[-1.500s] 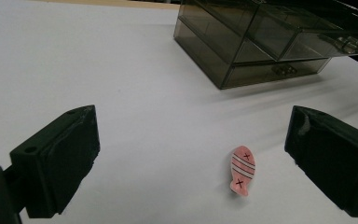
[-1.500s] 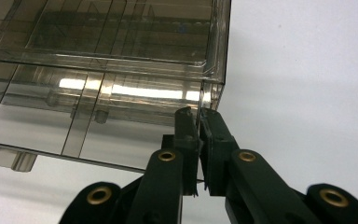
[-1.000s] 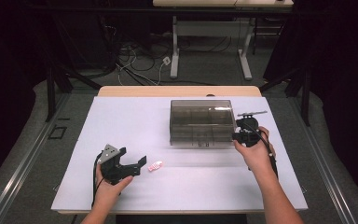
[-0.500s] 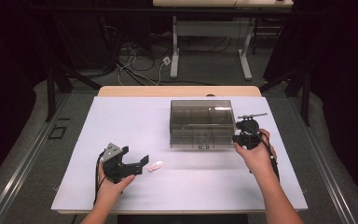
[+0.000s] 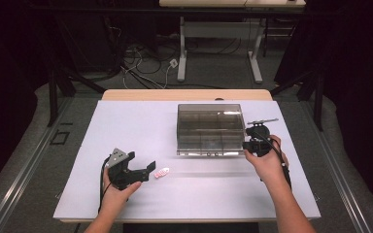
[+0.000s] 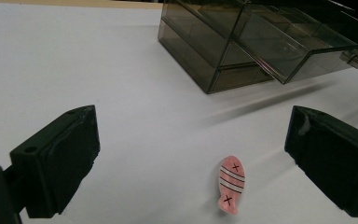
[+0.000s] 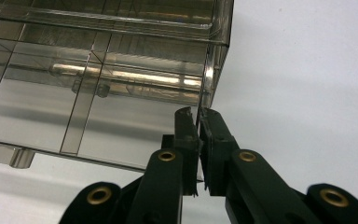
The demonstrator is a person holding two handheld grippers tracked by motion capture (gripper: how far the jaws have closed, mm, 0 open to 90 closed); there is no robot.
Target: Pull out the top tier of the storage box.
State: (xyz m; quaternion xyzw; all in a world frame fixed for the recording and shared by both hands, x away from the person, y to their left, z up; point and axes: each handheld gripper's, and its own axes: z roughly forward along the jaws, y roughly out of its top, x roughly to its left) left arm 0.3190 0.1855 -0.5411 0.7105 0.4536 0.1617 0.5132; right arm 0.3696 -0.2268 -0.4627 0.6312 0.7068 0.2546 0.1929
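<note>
**Lid held up, fish not yet picked**

Right gripper [image 7: 198,122] clamped shut on the lid [image 6: 279,42] edge of the smoky plastic box [image 5: 209,128], propping it ajar, likely to clear the way for loading. Left gripper [image 6: 191,154] wide open, low over the white table [image 5: 126,126]. Pink fish [image 6: 231,184] lying flat between its jaws, untouched, nearer the right-hand jaw in that view; box well beyond.

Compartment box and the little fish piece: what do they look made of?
Compartment box: looks like smoke-tinted transparent hard plastic, glossy; dividers show through the walls and the lid carries sharp glints. Fish piece: probably moulded plastic or resin, pink with white bands, printed black lines and crosses, slight sheen; rubber can't be ruled out.
</note>
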